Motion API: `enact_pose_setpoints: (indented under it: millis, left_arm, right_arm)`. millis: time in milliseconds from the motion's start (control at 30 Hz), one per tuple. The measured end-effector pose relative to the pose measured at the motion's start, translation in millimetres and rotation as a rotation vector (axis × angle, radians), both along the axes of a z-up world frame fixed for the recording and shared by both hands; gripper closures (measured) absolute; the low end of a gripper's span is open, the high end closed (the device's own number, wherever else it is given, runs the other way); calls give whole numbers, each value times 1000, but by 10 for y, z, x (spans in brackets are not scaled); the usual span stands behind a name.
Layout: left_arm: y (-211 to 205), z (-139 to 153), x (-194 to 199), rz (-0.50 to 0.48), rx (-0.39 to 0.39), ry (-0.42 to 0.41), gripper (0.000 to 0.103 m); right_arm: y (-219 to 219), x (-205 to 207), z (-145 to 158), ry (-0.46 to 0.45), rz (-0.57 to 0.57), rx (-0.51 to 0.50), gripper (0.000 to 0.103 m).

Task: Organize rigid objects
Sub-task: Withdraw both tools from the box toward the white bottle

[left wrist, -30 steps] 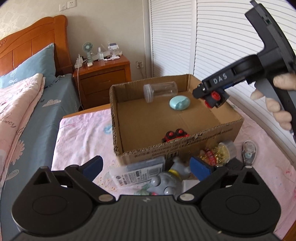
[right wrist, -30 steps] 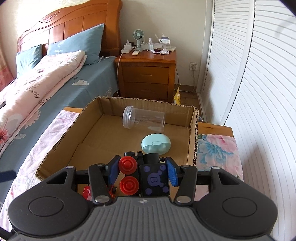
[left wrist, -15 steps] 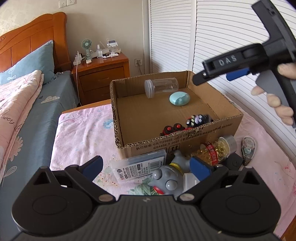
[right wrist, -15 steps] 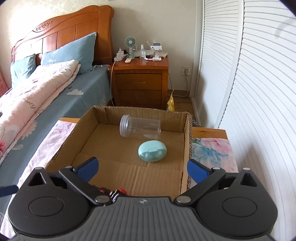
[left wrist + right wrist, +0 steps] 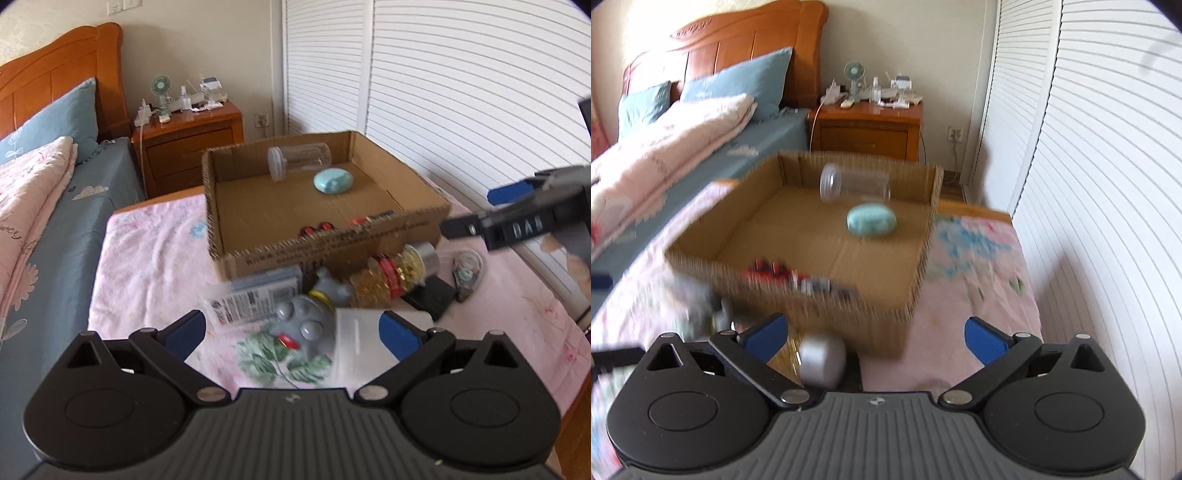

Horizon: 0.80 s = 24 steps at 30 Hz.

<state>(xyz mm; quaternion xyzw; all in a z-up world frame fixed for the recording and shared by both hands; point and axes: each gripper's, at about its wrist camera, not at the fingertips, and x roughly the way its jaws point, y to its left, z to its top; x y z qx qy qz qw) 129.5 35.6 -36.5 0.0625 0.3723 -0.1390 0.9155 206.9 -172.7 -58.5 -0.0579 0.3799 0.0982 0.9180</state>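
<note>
Both grippers empty, fingers spread wide apart. Left gripper low over the pink floral cloth covering the tabletop, blue fingers on either side of a grey round toy with a red mouth, not touching it. Just behind the toy, a flat clear case with a printed label, blurred. To the right of the toy, a clear jar of gold pins with a silver lid, lying on its side against the front wall of the cardboard box. Beside the jar, a small black block and a teardrop-shaped tape dispenser.

Right gripper just outside the box's near right corner, above the cloth, with the jar's silver lid between its fingers but not gripped.

Inside the box: a clear plastic jar on its side near the back wall, a mint-green oval case just in front of it, and red-and-black toy pieces along the front wall, too blurred to make out.

Beyond the tabletop, a bed with blue pillows and a wooden nightstand.
</note>
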Motion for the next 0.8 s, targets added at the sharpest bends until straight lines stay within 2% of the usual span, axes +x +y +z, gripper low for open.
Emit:
enact_pose_setpoints:
  millis: [167, 367, 600, 800]
  left_arm:
    - [-103, -86, -111, -39, -38, 33, 3]
    - [-351, -304, -221, -87, -30, 75, 3]
    - [-508, -620, -248, -25, -41, 52, 3]
    - [-535, -739, -194, 1, -14, 58, 3]
  right_arm:
    - [-83, -248, -270, 40, 29, -20, 0]
    - [-194, -490, -505, 55, 67, -24, 0]
    - [-341, -583, -666, 63, 91, -25, 0]
    - [-408, -547, -755, 74, 110, -36, 0]
